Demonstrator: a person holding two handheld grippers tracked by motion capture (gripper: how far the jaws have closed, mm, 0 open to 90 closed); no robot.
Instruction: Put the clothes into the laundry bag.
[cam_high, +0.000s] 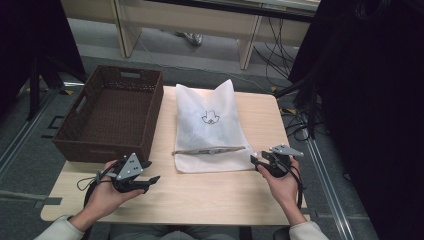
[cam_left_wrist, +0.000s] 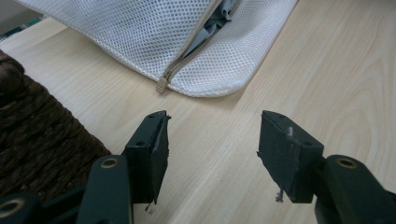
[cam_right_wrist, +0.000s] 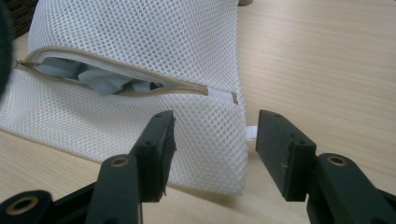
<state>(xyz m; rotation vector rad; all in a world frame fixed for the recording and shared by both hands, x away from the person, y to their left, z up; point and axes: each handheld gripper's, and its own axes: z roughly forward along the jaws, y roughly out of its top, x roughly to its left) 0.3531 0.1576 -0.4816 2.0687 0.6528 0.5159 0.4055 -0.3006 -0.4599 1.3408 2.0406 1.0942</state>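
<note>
A white mesh laundry bag (cam_high: 210, 120) lies flat on the wooden table (cam_high: 215, 195), with its beige zipper (cam_high: 210, 150) running across near the front edge. The zipper (cam_right_wrist: 116, 91) gapes and grey cloth (cam_right_wrist: 93, 77) shows inside. My left gripper (cam_high: 151, 171) hovers in front of the bag's near-left corner, open and empty (cam_left_wrist: 212, 140); the zipper pull (cam_left_wrist: 161, 86) lies just beyond its jaws. My right gripper (cam_high: 255, 159) sits at the bag's near-right corner, open (cam_right_wrist: 214, 135), the mesh corner lying between the jaws without being pressed.
A dark brown woven basket (cam_high: 100, 150) stands on the table's left side, close beside my left gripper (cam_left_wrist: 32, 135). Bare tabletop runs along the front and right of the bag. Beyond the table are desk legs and cables on the floor.
</note>
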